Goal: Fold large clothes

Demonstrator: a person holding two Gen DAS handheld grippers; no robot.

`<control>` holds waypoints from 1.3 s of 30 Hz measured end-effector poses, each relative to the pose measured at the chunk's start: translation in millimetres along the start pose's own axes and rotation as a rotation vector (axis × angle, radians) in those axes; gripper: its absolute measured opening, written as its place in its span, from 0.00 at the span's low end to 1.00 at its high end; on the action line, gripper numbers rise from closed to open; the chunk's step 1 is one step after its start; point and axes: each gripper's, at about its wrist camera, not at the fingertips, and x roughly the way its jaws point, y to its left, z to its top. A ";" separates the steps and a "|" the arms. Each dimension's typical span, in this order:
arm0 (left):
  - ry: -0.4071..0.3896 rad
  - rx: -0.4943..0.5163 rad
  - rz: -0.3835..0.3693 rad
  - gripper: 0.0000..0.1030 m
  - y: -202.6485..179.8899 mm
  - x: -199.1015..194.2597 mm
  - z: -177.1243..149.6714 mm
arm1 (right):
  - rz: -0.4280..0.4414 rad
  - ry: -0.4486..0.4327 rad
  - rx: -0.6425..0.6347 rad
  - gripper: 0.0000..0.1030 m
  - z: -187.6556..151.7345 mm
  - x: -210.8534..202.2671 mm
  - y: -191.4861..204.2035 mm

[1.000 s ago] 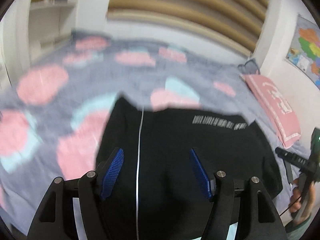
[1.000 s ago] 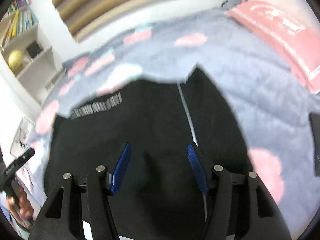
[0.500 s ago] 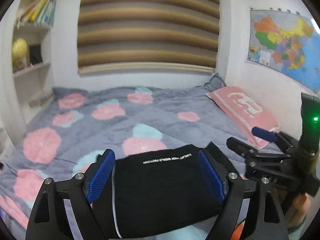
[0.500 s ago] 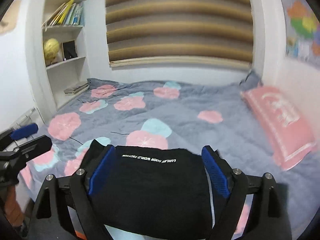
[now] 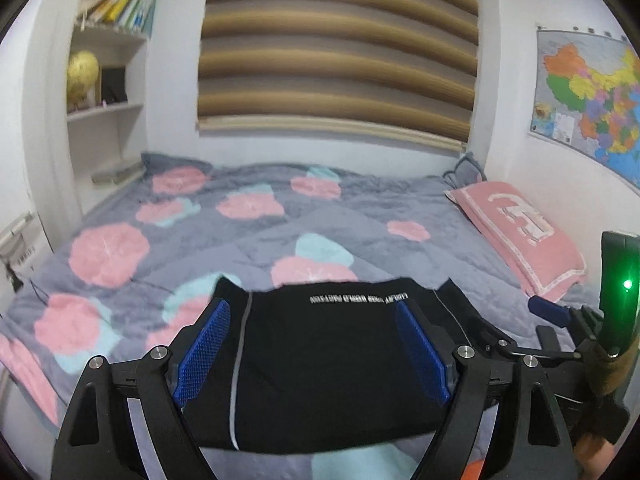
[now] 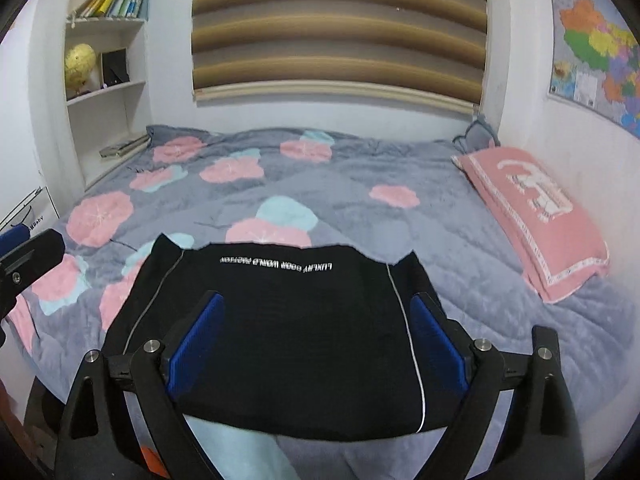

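Bedroom: a grey quilted bedspread with pink flowers [image 6: 460, 240] holds your folded black garment with white lettering [image 6: 288, 336] at its near edge.
You have drawn back both wide-open, empty claws, left gripper [image 5: 312, 354] and right gripper [image 6: 316, 354]; the fold looks finished.

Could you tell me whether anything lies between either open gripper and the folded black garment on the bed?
Nothing visible does. The black garment lies flat on the flowered quilt, directly ahead of the left gripper and the right gripper, both open. The pink pillow sits well off to the side.
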 end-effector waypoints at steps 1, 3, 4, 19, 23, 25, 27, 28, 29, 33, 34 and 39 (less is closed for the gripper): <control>0.022 -0.006 0.003 0.83 -0.5 5.4 -2.2 | 0.004 0.008 0.008 0.92 -2.8 3.7 -1.9; 0.053 -0.017 0.011 0.83 -0.9 16.6 -8.9 | 0.013 0.023 0.027 0.92 -9.5 10.2 -4.7; 0.062 -0.022 0.019 0.83 -1.2 21.1 -13.2 | 0.021 0.038 0.038 0.92 -13.7 15.4 -6.6; 0.115 -0.038 0.059 0.83 1.2 39.8 -29.6 | 0.042 0.125 0.069 0.92 -32.1 39.2 -15.5; 0.119 -0.042 0.055 0.83 3.2 41.2 -30.3 | 0.045 0.126 0.064 0.92 -32.2 40.0 -16.1; 0.121 -0.041 0.058 0.83 3.9 41.9 -30.5 | 0.045 0.131 0.064 0.92 -32.8 40.9 -16.0; 0.128 -0.044 0.060 0.83 4.0 44.0 -31.7 | 0.045 0.138 0.064 0.92 -33.8 42.0 -16.2; 0.130 -0.047 0.058 0.83 4.6 44.6 -32.1 | 0.045 0.141 0.064 0.92 -34.2 42.3 -16.4; 0.132 -0.050 0.055 0.83 4.6 45.0 -32.7 | 0.046 0.142 0.064 0.92 -34.2 42.4 -17.4; 0.135 -0.050 0.056 0.83 4.3 45.5 -33.2 | 0.048 0.142 0.064 0.92 -34.3 42.5 -18.6; 0.137 -0.050 0.058 0.83 4.1 45.8 -33.3 | 0.048 0.143 0.064 0.92 -34.7 42.9 -18.6; 0.146 -0.059 0.059 0.83 4.8 47.4 -34.9 | 0.048 0.152 0.063 0.92 -36.1 43.6 -15.8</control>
